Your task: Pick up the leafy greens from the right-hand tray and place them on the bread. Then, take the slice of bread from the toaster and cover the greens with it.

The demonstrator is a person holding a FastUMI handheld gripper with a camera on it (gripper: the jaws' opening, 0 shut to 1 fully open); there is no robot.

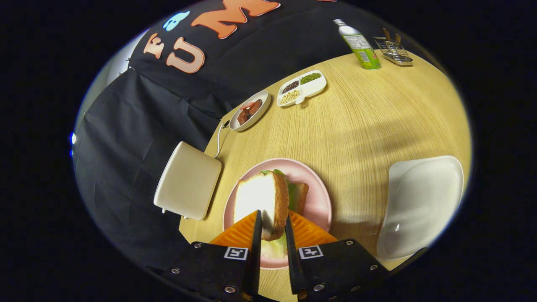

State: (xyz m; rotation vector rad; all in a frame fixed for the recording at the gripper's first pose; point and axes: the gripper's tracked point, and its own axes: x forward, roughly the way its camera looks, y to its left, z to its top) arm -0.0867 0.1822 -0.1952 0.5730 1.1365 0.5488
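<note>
My gripper (272,226) is shut on a slice of bread (262,199), which stands on edge between the two fingers with its pale face to the left and its brown crust to the right. It hangs over the pink plate (319,197). On that plate, just right of the held slice, lie the leafy greens (292,193) on another slice of bread (303,193); a bit of green also pokes out beyond the held slice. The cream toaster (188,181) stands left of the plate at the table's edge. The white right-hand tray (421,201) lies to the right.
Beyond the plate the round wooden table (377,121) carries a small oval dish of red-brown food (250,110), a divided white dish of beans (302,87), a green-labelled bottle (361,46) and a metal rack (394,51). A white cord (219,138) runs from the toaster.
</note>
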